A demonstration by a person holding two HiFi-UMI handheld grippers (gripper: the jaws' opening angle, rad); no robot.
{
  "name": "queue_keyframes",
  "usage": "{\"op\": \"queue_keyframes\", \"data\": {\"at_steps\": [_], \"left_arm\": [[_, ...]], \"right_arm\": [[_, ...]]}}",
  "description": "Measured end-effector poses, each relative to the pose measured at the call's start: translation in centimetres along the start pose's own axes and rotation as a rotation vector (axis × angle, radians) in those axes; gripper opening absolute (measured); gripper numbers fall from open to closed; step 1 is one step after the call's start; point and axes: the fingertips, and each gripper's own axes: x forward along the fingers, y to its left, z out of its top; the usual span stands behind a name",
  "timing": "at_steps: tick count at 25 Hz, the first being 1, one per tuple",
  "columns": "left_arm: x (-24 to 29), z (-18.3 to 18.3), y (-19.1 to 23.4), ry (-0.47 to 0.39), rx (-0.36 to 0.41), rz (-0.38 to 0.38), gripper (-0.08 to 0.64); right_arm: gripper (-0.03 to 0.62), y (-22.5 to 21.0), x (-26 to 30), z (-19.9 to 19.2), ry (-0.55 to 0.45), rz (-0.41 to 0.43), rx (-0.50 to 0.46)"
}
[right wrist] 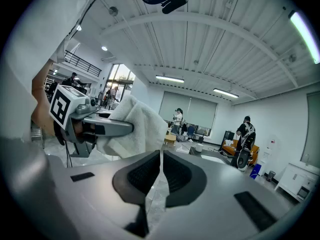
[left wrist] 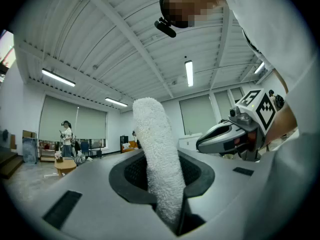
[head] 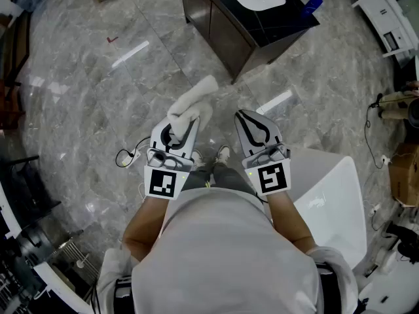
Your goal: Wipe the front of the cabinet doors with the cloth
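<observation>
The white cloth (head: 194, 102) stands up from the left tool (head: 178, 128), clenched between its jaws, with its free end rising above them. It is held in the air over the grey marble floor (head: 98, 97), well short of the dark cabinet (head: 226, 28) ahead. Just beside it, the right tool (head: 247, 118) has its jaws closed together with nothing between them.

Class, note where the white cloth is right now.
Left of centre in the head view, the cloth is clamped in the left gripper, above the floor and short of the dark cabinet.
</observation>
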Motion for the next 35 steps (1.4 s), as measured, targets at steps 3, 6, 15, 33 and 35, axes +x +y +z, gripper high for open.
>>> {"op": "queue_keyframes", "data": {"at_steps": [3,6,15,33,35], "left_arm": [[0.6,0.5,-0.5,-0.023,-0.026,0.007,0.109],[0.4,0.4,-0.7,-0.017,-0.028,0.002,0.109],[-0.9,-0.4,0.8,-0.013,-0.045,0.004,0.11],[3.3,-2.0,8.2,-0.019,-0.014,-0.001,0.109],[4.9,-2.4,8.8,-0.009,-0.014,0.002,0.11]], "right_arm": [[0.049,-0.3,-0.4,-0.8,0.015,0.001,-0.009],[0.049,-0.1,-0.3,-0.9,0.023,0.005,-0.012],[0.051,1.9,1.0,-1.3,0.072,0.02,-0.025],[0.051,0.6,7.0,-2.2,0.104,-0.013,-0.014],[0.051,-0.8,8.7,-2.5,0.101,-0.001,-0.015]]}}
